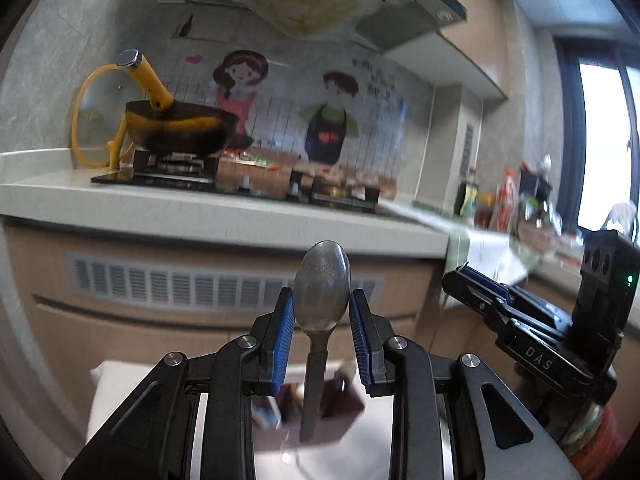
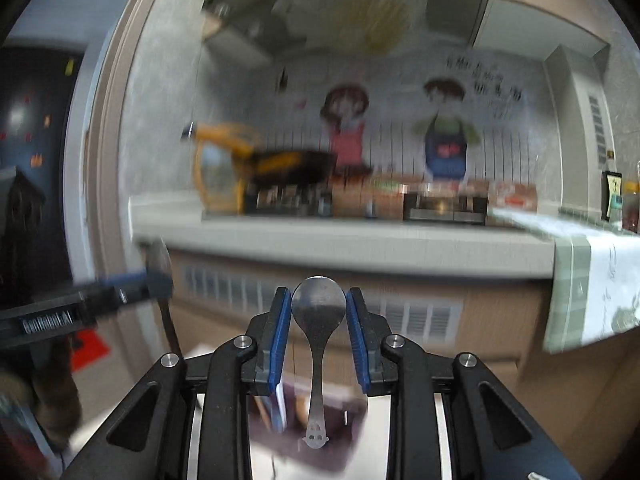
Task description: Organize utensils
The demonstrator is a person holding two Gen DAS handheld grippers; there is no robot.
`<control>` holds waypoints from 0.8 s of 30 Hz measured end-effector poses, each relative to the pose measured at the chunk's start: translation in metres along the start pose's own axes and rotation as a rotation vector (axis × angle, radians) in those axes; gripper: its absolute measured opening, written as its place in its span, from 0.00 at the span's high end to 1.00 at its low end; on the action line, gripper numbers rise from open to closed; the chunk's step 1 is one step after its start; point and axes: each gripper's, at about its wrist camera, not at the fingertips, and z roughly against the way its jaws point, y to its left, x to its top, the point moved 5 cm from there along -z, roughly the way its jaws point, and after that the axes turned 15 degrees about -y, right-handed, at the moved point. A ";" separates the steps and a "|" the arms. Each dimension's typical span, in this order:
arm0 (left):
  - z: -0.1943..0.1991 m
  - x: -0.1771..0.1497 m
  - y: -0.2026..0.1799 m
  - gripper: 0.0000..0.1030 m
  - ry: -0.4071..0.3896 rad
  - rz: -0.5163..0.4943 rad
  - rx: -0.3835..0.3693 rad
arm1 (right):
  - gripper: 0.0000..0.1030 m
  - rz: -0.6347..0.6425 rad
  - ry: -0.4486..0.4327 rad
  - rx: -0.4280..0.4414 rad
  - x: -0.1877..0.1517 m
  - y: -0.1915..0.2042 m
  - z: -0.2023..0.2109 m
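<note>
In the left wrist view my left gripper (image 1: pixel 322 312) is shut on the bowl of a grey metal spoon (image 1: pixel 322 292), which hangs handle down over a blurred brown holder (image 1: pixel 338 404). My right gripper (image 1: pixel 472 284) shows at the right of that view. In the right wrist view my right gripper (image 2: pixel 319 312) is shut on the bowl of a rounder steel spoon (image 2: pixel 318 306), handle down with a cut-out face at its end. My left gripper (image 2: pixel 132 286) shows blurred at the left of that view.
A kitchen counter (image 1: pixel 224 216) runs across ahead, with a hob, a black wok with yellow handle (image 1: pixel 180 128) and a glass lid. Bottles (image 1: pixel 504 200) and a cloth (image 2: pixel 592 288) are at the right. Cabinet fronts with vents are below.
</note>
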 end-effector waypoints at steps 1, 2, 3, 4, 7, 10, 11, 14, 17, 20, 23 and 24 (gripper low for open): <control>-0.008 0.003 0.006 0.72 -0.002 0.024 -0.006 | 0.75 -0.012 -0.020 0.001 0.002 -0.002 -0.009; -0.014 0.005 0.011 0.72 -0.008 0.043 -0.005 | 0.75 -0.019 -0.028 -0.004 0.001 -0.004 -0.017; -0.021 0.005 0.018 0.72 -0.016 0.064 0.000 | 0.75 -0.025 -0.030 -0.013 -0.003 -0.006 -0.025; -0.029 0.003 0.025 0.72 -0.022 0.076 0.005 | 0.75 -0.031 -0.021 -0.019 -0.012 -0.007 -0.035; -0.049 -0.010 0.043 0.72 -0.011 0.098 0.033 | 0.75 -0.057 0.033 -0.043 -0.048 -0.011 -0.058; -0.068 -0.032 0.059 0.73 0.019 0.144 0.043 | 0.75 -0.093 0.117 -0.068 -0.090 -0.016 -0.073; -0.065 -0.039 0.060 0.74 0.027 0.148 0.048 | 0.75 -0.105 0.136 -0.074 -0.100 -0.019 -0.076; -0.068 -0.057 0.068 0.76 0.074 0.155 0.063 | 0.75 -0.133 0.179 -0.086 -0.122 -0.024 -0.079; -0.058 -0.071 0.072 0.76 0.103 0.101 0.080 | 0.75 -0.108 0.160 -0.081 -0.119 -0.023 -0.070; -0.046 -0.095 0.089 0.76 0.200 0.087 0.125 | 0.75 -0.115 0.148 -0.064 -0.110 -0.024 -0.053; -0.025 -0.133 0.117 0.76 0.334 0.143 0.198 | 0.75 -0.120 0.154 -0.049 -0.103 -0.025 -0.032; -0.016 -0.148 0.127 0.76 0.383 0.152 0.241 | 0.75 -0.125 0.160 -0.043 -0.104 -0.025 -0.024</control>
